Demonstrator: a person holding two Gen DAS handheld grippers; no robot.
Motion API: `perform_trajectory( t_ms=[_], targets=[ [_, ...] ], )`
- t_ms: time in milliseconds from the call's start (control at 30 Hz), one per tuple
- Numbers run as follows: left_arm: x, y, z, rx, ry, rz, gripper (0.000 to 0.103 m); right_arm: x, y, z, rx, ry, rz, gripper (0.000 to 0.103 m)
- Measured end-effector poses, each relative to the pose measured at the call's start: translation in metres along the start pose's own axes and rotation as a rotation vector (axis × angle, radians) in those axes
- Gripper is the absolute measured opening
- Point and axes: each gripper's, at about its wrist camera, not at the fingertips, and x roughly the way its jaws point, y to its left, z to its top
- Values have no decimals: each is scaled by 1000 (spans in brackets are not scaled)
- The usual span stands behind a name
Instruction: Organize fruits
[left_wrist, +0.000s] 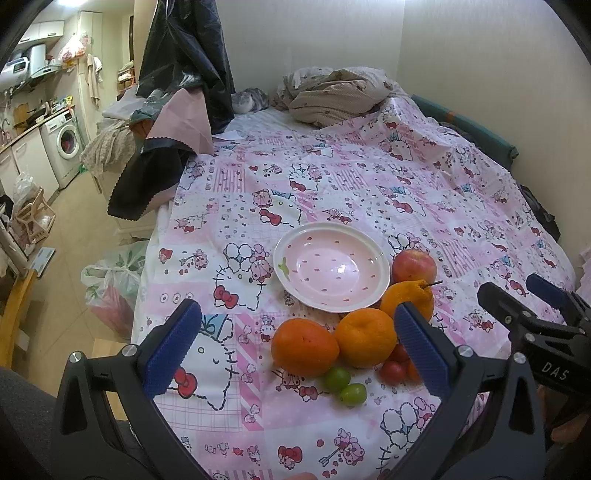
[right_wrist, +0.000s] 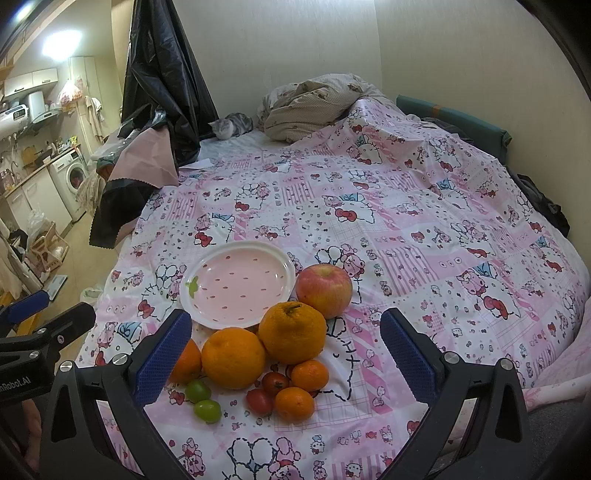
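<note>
While fruits (right_wrist: 258, 365) lie between, right tool (right_wrist: 286, 354) open

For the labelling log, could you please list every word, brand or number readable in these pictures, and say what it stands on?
"DAS": white letters on the black right gripper body, left wrist view.
"nRobot.AI": white letters, cut off at the frame edge, on the black left gripper body, right wrist view.
Digits on the white kitchen appliance: too blurred.

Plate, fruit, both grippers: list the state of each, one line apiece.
Pink strawberry plate: upright, empty.
Apple: on the cloth beside the plate, stem dimple up.
Stemmed orange: on the cloth, stem up.
Green grapes: loose on the cloth.
Cherry tomatoes: loose on the cloth.
Left gripper: open, empty.
Right gripper: open, empty.
</note>
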Motion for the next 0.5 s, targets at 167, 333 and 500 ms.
perform_trajectory(
  t_ms=[167, 333, 500],
  targets=[
    [0, 1, 0, -1, 0, -1, 103, 0, 0, 0, 0, 1, 0, 103],
    [0, 0, 1, 0, 0, 1, 103, 0, 1, 0, 0, 1, 1, 103],
    [-1, 0, 1, 0, -3, 1, 103, 0, 1, 0, 1, 2, 0, 103]
  ],
)
